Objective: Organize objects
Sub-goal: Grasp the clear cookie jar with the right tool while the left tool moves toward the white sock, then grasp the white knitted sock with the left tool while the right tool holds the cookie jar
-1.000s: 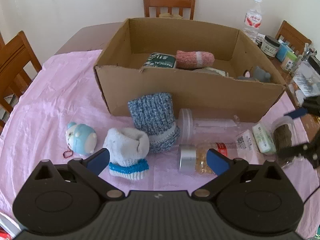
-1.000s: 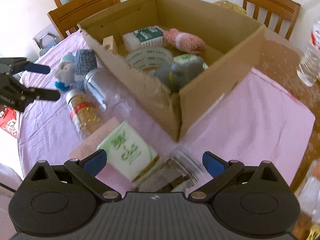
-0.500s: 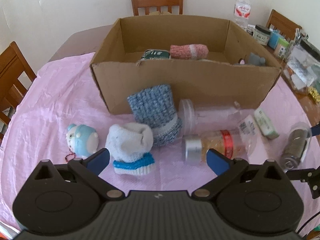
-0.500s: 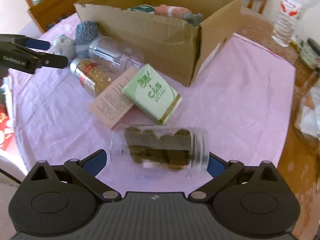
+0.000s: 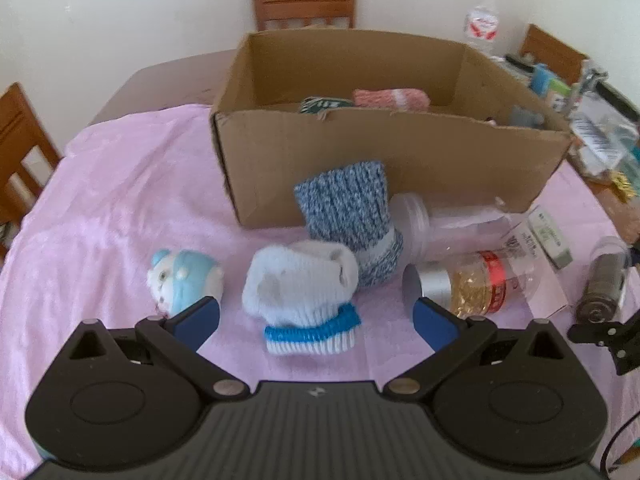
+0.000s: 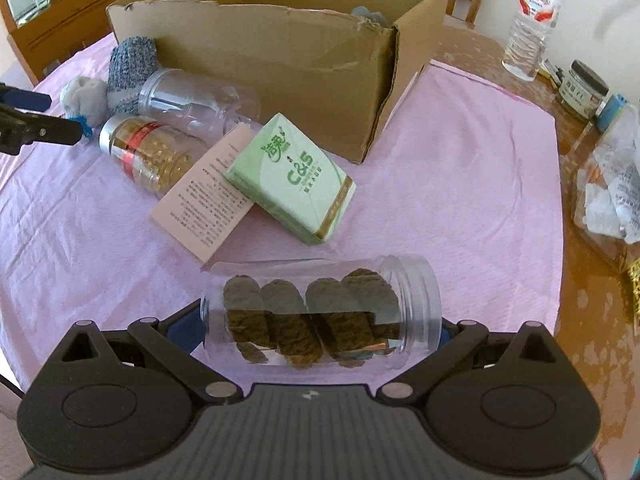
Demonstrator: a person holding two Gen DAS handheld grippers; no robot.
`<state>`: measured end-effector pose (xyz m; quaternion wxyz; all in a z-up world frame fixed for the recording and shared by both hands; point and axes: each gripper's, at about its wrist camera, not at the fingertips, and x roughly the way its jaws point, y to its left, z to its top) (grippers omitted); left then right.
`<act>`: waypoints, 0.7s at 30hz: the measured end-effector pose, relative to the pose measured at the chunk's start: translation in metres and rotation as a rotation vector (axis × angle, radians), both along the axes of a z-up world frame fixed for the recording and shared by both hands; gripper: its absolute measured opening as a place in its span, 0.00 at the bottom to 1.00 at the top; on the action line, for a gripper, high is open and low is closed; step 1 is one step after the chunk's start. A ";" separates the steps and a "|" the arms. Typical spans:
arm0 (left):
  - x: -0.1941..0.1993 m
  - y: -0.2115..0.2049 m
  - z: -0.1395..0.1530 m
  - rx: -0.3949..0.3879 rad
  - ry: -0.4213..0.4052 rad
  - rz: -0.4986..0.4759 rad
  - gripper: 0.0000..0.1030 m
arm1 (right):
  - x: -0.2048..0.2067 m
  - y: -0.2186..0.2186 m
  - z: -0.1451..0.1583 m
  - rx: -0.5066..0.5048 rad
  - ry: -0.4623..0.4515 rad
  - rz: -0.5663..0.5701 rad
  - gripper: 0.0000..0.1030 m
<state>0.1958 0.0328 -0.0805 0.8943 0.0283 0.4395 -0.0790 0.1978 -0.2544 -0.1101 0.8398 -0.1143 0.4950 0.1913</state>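
From my left wrist camera I see only the upper part of what is inside the cardboard box (image 5: 384,168): a pink knitted roll (image 5: 392,99) and a dark green packet (image 5: 325,105) show above the front wall, the rest is hidden. At the far right the picture is curved, and the clear jar of brown pieces (image 5: 604,276) is small and hard to read there. The left gripper (image 5: 316,316) hangs over the pink cloth (image 5: 112,200) with its jaws spread wide and nothing between them. The white sock with the blue cuff (image 5: 304,292) lies just ahead, between the two pads, but I cannot tell if they touch it. The small blue toy (image 5: 184,280) lies to its left, and the blue knitted sock (image 5: 352,220) leans against the box.

From my right wrist camera the same jar (image 6: 320,316) lies on its side across the right gripper (image 6: 320,330). The jar covers both fingertips, so I cannot tell whether the jaws press it or only stand around it. Beyond it lie the green tissue pack (image 6: 292,180), the pink leaflet (image 6: 208,204), the jar with gold filling (image 6: 148,152) and an empty clear jar (image 6: 192,100). The box inside is almost hidden from here.
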 end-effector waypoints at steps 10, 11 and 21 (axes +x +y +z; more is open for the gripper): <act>0.043 0.007 -0.005 -0.018 -0.010 -0.235 0.99 | 0.002 0.003 -0.001 -0.001 0.001 -0.012 1.00; 0.044 0.007 -0.006 -0.025 -0.004 -0.250 0.99 | 0.002 0.004 -0.001 -0.001 0.001 -0.015 1.00; 0.010 0.008 -0.002 -0.087 0.074 -0.336 0.99 | 0.001 0.006 0.001 -0.002 0.002 -0.030 1.00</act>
